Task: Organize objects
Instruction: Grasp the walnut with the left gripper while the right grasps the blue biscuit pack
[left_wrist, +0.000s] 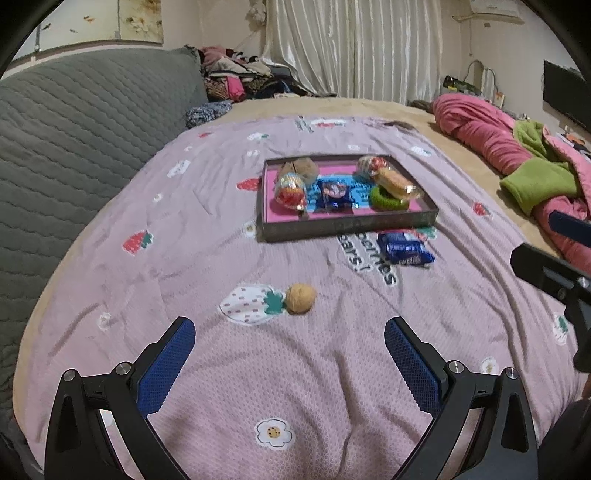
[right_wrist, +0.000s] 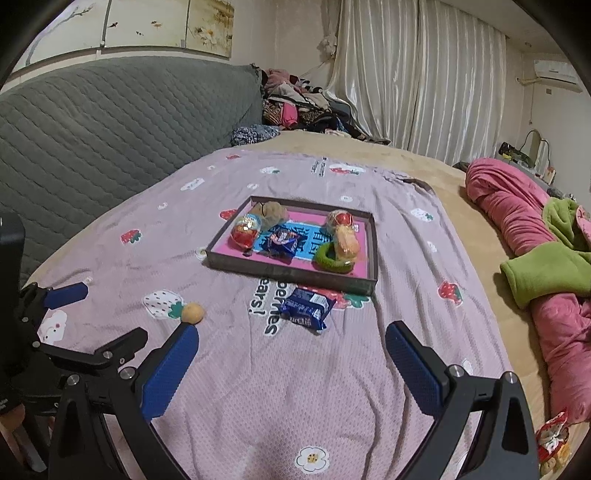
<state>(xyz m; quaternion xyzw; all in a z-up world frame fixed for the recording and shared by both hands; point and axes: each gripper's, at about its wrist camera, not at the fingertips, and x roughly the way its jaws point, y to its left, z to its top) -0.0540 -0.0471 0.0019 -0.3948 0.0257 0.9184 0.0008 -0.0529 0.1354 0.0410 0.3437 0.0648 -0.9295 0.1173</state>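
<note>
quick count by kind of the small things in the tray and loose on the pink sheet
Walnuts: 2, in the tray and loose
Blue snack packets: 2
Clear-wrapped red snacks: 2
Yellow wrapped cake: 1
Green ring: 1
Total: 8

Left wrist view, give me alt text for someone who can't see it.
The open left gripper hovers over a pink strawberry-print bedspread, aimed at a walnut. Beyond lie blue snack packets and a shallow tray holding wrapped snacks and a green ring.
</note>
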